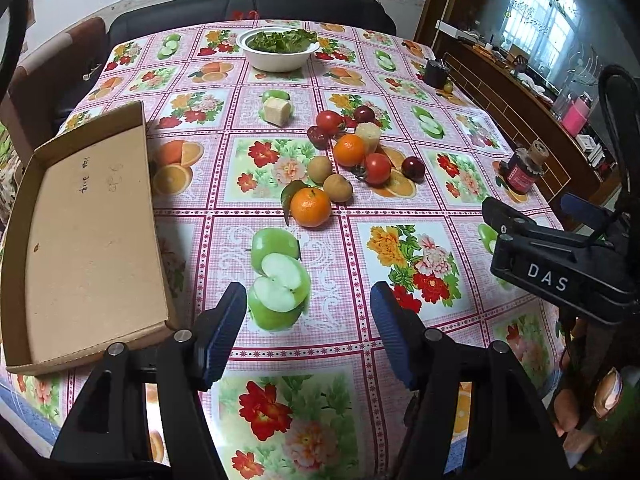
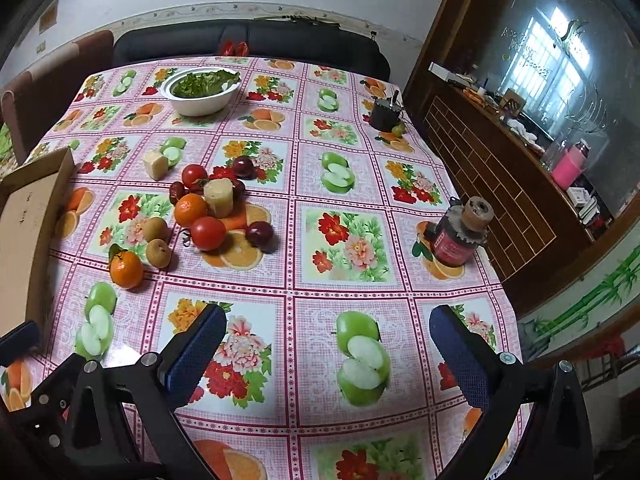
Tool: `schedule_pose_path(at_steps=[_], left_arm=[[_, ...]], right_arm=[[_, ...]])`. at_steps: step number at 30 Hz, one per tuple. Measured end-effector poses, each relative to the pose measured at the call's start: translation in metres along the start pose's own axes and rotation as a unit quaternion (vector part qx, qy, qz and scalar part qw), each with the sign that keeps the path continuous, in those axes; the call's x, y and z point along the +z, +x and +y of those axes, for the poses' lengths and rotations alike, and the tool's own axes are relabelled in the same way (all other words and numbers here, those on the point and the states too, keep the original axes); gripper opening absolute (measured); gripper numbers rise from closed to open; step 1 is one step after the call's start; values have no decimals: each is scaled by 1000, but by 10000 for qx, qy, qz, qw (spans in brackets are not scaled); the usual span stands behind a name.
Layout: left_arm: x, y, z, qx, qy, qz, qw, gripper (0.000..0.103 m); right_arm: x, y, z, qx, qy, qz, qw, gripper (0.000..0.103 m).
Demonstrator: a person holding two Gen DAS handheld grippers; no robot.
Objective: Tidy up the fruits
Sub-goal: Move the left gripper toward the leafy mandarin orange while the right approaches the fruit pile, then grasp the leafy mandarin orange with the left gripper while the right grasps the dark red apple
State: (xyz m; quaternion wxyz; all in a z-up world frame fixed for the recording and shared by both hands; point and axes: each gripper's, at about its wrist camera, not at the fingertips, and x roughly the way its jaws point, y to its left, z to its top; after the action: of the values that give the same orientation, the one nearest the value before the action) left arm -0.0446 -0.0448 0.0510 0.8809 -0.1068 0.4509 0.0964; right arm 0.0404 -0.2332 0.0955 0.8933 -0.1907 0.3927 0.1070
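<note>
Fruit pile sits mid-table, nothing sorted yet by the look of it.

Left wrist view: left claw [image 1: 308,328] open wide, empty, hovering low over the printed tablecloth [image 1: 420,216]; the green apples under it are just print. Cardboard tray [image 1: 92,232] lies at the left edge, empty, likely the drop spot. Nearest real fruit is a tangerine with leaf [image 1: 311,207], just ahead of the claw. Behind it two brown round fruits [image 1: 338,187], touching or nearly so, then another tangerine [image 1: 349,150], tomatoes [image 1: 377,168], dark plums [image 1: 413,168] and a pale cut chunk [image 1: 368,136], all bunched. A second pale chunk [image 1: 277,111] sits apart, further back. White bowl of greens [image 1: 277,49] at the far end. Right claw body shows at the right edge, blue pad visible.

Right wrist view: right claw [image 2: 326,352] open too, empty, over bare cloth near the table's front. Pile is up-left of it, well apart. Red jar [image 2: 456,240] stands near the right edge, dark cup [image 2: 385,114] further back.

Handling guess: tangerine light, firm, slightly springy skin; grip across the widest part, avoid the leaf. Tomatoes and plums smooth, may slip and bruise, so squeeze gently. Round fruit may roll if nudged.
</note>
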Motion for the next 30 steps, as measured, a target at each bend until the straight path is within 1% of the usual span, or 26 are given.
schedule_pose_path(at_steps=[1,2,3,5,9,14,18,19,22,27,30], left_arm=[[-3,-4,-3,-1,-3,-8,10000,63],[-6,-17,-12,-8,-89,4,10000,63],[-10,-26,-14,-32,-118,13,9999,63],[-13,-28,-16,-26,-146,20,9999,63],[-21,-54,-23,-73,-310,99,9994,63],[-22,-52,-28,-38,-363,115,9993,63],[-22,-44,-28,-4,-416,150,9990,63],[-22,-43,-28,-7,-425,148,9990,64],[-23,-41,-27,4,-439,129,9990,64],[-25,-37,-32,28,-433,124,9990,64],[-26,-35,-34,34,-429,124,9990,64]], right_arm=[[0,-1,0,13,21,-6,10000,103],[1,-2,0,18,39,-12,10000,103],[1,-3,-1,38,57,-18,10000,103],[2,-4,-3,86,112,-34,9999,103],[1,-3,-3,94,160,-14,9998,103],[-1,0,-4,112,244,39,9996,103],[-5,-2,-5,-152,322,-69,9993,103],[-6,-2,-4,-131,304,-79,9994,102],[-5,-4,-5,111,341,-76,9993,102],[-4,-18,-1,20,301,-368,9989,102],[-3,-24,0,15,292,-436,9986,102]])
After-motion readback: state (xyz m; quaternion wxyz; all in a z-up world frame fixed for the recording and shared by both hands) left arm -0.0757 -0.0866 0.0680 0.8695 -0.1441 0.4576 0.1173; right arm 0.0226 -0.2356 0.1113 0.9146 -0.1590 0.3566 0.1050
